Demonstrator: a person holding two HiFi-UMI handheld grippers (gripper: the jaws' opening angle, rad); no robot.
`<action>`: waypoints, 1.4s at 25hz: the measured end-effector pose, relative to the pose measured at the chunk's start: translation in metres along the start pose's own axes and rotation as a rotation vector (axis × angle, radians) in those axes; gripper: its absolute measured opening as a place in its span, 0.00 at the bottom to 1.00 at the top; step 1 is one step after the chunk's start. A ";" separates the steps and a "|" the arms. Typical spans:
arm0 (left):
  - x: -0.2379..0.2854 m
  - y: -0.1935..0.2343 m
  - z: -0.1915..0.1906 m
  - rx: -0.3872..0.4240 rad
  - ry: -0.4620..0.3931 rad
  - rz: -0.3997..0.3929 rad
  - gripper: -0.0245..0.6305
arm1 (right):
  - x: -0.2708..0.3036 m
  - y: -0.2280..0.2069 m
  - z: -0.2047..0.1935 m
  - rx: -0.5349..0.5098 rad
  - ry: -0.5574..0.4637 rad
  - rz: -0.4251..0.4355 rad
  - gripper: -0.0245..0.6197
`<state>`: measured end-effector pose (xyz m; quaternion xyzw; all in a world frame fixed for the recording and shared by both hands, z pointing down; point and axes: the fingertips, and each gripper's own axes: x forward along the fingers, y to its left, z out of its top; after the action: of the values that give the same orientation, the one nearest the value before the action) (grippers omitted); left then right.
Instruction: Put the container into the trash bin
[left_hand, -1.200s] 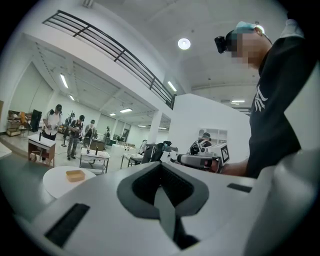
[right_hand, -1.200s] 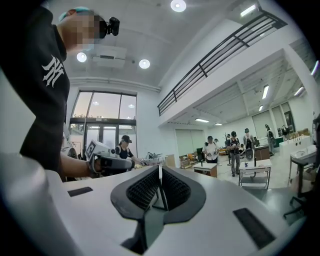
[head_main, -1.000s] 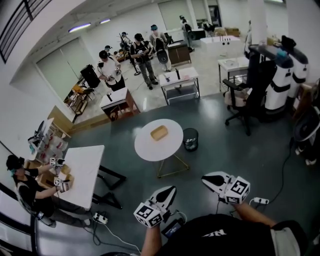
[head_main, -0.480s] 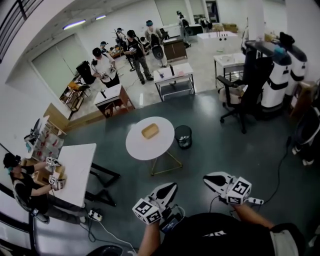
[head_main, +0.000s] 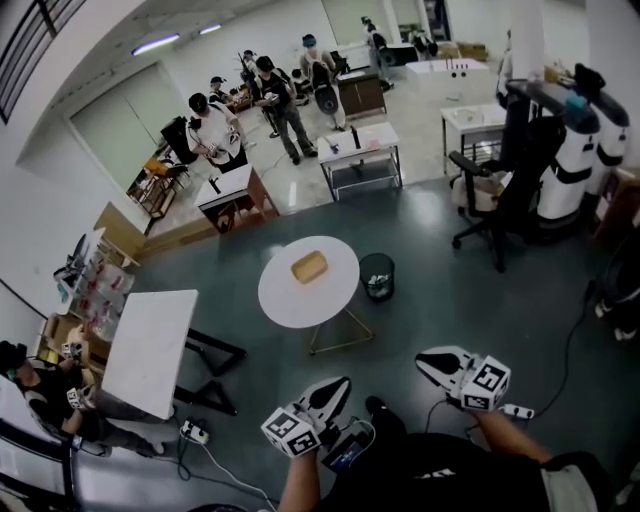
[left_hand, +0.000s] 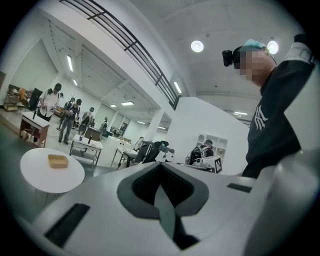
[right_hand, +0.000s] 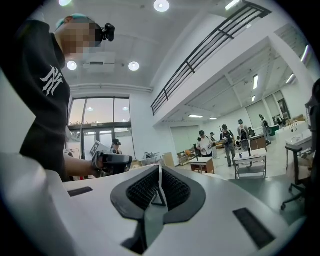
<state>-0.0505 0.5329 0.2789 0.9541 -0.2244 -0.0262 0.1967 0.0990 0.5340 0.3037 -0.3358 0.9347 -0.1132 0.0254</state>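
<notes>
Left gripper (head_main: 343, 382): was held low before the person, on the near side of the round table (head_main: 285, 300) and well apart from it; its jaws were pressed together with nothing between them. Right gripper (head_main: 421, 358): was on the same near side of the round table, to the right of the left gripper and also well apart from the table; its jaws were closed flat against each other and empty. Power strip (head_main: 195, 433): lay on the grey floor, near and to the left of the round table. Rectangular white table (head_main: 150, 350): stood left of the round table, with a seated person (head_main: 45, 385) at its far-left side. Container (head_main: 309, 267): tan, box-shaped, rested on the round table's top near the middle, touched by neither gripper. Trash bin (head_main: 378, 276): black, upright on the floor just beside the round table's right edge, apart from the container. Office chair (head_main: 490, 200): black, stood beyond the round table to the right. White machines (head_main: 575, 150): stood just behind that chair, farther from the round table. Two small desks (head_main: 360, 155): were beyond the round table on the lighter floor. Group of standing people (head_main: 270, 90): was farthest from the round table, behind those desks.
</notes>
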 end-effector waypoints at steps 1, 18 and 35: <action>0.004 0.009 0.000 -0.003 -0.002 0.000 0.04 | 0.003 -0.008 0.001 -0.002 0.003 -0.004 0.10; 0.026 0.193 0.093 -0.039 -0.124 0.041 0.04 | 0.181 -0.111 0.040 0.018 0.084 0.065 0.10; 0.063 0.340 0.119 -0.104 -0.125 0.117 0.04 | 0.319 -0.204 0.030 0.047 0.117 0.194 0.10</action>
<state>-0.1523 0.1826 0.3034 0.9243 -0.2899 -0.0857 0.2329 -0.0173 0.1732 0.3302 -0.2358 0.9599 -0.1515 -0.0103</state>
